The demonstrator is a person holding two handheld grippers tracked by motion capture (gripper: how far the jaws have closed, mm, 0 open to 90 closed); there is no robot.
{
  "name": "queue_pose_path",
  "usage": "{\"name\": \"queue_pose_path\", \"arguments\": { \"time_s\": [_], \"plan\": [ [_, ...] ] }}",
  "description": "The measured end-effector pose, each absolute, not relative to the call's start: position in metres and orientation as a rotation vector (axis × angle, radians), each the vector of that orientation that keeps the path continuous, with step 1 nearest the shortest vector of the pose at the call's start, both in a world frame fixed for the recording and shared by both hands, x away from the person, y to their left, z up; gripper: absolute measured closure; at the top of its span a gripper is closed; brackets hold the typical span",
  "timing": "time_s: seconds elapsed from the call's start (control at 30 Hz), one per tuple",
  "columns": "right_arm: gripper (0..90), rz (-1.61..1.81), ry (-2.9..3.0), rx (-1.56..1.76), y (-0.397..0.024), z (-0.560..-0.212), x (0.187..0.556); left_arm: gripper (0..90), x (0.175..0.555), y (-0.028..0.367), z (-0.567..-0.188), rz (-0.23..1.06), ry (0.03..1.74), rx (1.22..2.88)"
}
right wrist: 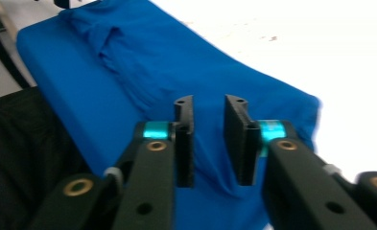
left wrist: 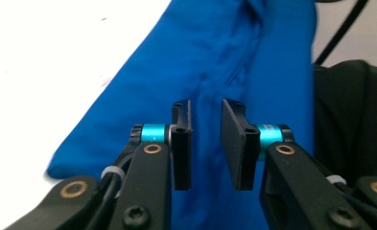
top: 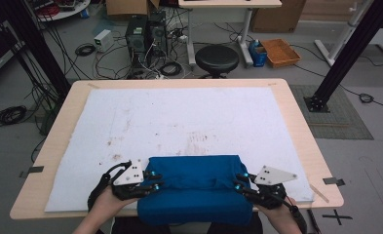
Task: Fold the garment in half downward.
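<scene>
A folded blue cloth (top: 196, 187) lies at the near edge of the white mat (top: 179, 117) and hangs over the table's front. My left gripper (top: 152, 181) sits at the cloth's left end, my right gripper (top: 240, 184) at its right end, both pointing inward. In the left gripper view the jaws (left wrist: 206, 143) stand a little apart over the blue cloth (left wrist: 253, 57), with a fold running under the gap. In the right gripper view the jaws (right wrist: 209, 141) are likewise parted above the blue cloth (right wrist: 128, 62). Neither pair of pads presses on the fabric.
The stained white mat covers most of the wooden table (top: 57, 131). Beyond the far edge stand a black stool (top: 217, 58), computer towers (top: 145, 34), an orange tray (top: 280, 52) and floor cables. Black frame posts (top: 345, 53) rise at both sides.
</scene>
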State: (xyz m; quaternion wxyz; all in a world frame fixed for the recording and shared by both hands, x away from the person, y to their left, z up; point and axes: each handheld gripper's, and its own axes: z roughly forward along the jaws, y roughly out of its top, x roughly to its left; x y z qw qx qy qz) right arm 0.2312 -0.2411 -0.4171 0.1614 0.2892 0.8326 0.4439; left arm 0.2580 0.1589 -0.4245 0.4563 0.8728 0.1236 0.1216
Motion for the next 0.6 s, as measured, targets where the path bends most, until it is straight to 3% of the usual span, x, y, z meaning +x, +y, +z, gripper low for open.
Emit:
{"name": "queue_pose_path", "arguments": {
  "time_s": [0.2,0.27,0.33,0.6],
  "plan": [
    [68.5,1.203,2.479,0.824,-0.217,-0.431,0.247,72.3,0.267,0.137,-0.435,0.257,0.321,2.223],
    [76.8,1.182,2.513,0.827,-0.212,-0.435,0.252,77.0,0.27,0.136,-0.437,0.225,0.341,2.23],
    [87.1,1.182,2.53,0.812,-0.209,-0.436,0.253,87.2,0.269,0.136,-0.438,0.202,0.331,2.209],
    [88.9,1.189,2.596,0.688,-0.214,-0.433,0.227,88.2,0.248,0.142,-0.435,0.152,0.195,2.228]
  ]
}}
